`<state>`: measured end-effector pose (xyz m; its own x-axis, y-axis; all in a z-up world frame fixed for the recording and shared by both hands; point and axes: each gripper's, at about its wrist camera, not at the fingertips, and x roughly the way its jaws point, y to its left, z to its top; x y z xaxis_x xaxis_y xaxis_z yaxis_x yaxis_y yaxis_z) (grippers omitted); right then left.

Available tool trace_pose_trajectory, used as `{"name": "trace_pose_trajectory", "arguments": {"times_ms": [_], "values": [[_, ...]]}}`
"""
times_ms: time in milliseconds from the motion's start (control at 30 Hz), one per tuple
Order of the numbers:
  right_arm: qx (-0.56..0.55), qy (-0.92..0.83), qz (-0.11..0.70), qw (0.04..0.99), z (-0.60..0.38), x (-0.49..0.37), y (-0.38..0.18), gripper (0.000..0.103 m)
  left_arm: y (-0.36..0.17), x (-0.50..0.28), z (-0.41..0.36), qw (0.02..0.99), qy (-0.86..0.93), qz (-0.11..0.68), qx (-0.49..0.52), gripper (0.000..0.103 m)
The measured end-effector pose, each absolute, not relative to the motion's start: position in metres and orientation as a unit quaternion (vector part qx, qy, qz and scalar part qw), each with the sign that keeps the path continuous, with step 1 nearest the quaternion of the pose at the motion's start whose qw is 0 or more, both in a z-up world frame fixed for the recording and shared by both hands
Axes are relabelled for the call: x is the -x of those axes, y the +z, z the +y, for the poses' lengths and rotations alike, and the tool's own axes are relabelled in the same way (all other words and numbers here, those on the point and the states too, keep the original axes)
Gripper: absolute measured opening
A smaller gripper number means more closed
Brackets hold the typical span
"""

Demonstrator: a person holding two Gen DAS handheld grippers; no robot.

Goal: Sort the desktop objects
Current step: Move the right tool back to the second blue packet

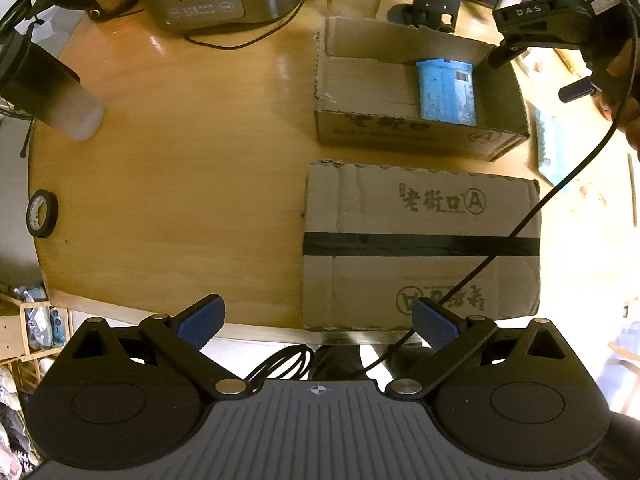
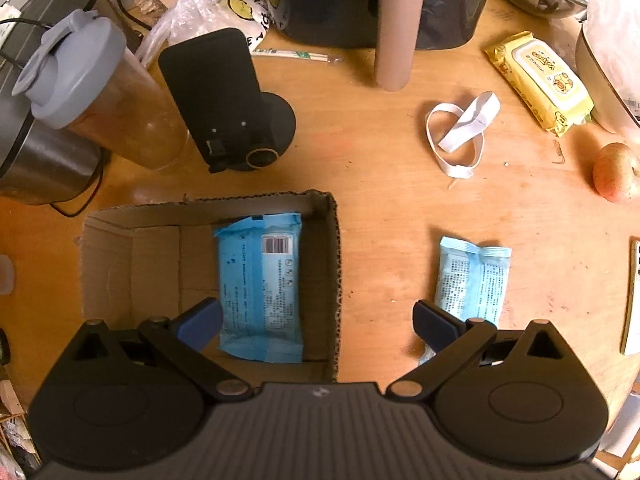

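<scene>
Hovering right gripper (image 2: 316, 326) over open box (image 2: 120, 264), jaws spread — empty

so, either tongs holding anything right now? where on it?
Nothing held. Left tongs and right tongs are both open and empty; the blue plastic packet lies loose in the open cardboard box.

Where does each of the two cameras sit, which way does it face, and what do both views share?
Left wrist: on the left gripper, at the table's near edge, facing the closed cardboard box; its open fingers show, plus the right gripper and a hand.
Right wrist: on the right gripper, above the open cardboard box, facing down; only its open fingers show.
Shared: the open cardboard box holding a blue packet.
</scene>
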<state>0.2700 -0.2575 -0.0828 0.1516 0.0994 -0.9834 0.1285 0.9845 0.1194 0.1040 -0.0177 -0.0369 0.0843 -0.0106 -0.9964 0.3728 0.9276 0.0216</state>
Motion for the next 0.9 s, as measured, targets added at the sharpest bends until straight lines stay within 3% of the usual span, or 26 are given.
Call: {"name": "trace_pose_trajectory", "arguments": {"times_ms": [900], "values": [[-0.097, -0.043, 0.658, 0.746, -0.336, -0.259, -0.093, 0.103, -0.037, -0.084, -0.076, 0.718, -0.142, 0.663, -0.156, 0.103]]}}
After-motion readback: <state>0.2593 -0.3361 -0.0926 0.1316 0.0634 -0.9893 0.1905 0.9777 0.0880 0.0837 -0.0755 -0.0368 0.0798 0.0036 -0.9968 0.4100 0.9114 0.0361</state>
